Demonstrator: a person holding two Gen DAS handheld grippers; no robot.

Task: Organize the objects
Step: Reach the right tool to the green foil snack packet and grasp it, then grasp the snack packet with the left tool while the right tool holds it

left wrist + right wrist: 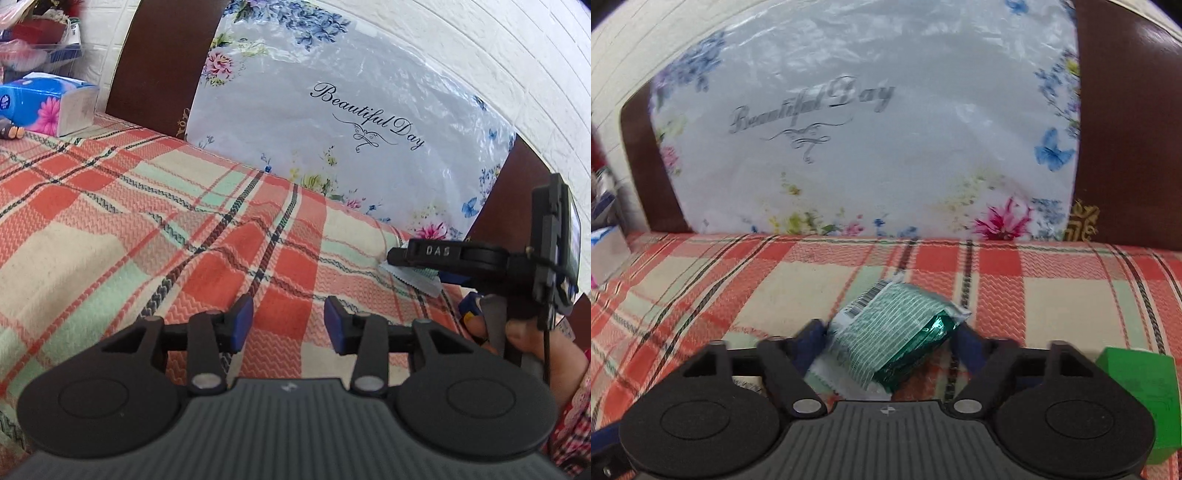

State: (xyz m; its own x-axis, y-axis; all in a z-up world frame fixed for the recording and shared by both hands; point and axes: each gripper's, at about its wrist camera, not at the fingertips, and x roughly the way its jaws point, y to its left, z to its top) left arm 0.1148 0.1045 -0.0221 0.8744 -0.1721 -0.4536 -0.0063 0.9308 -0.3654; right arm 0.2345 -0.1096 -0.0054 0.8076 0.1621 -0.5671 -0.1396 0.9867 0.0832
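A bed [129, 229] with a red, cream and mint plaid cover fills both views. A large plastic-wrapped pillow [332, 122] printed with flowers and lettering leans on a dark headboard [155, 62] at its far end. A blue tissue pack [48, 105] sits at the far left edge, and a green box [1141, 391] lies near the right claw.

The left claw [289, 323] hovers over bare cover, its blue pads apart with nothing between them.

The right claw [888, 343] is spread around a small green foil packet [894, 336], which lies tilted on the bed between the fingers; the right pad stands clear of it, the left looks close or touching.

The packet is slick and crinkly. Closing off-centre could likely squirt it sideways or crush the wrapper.
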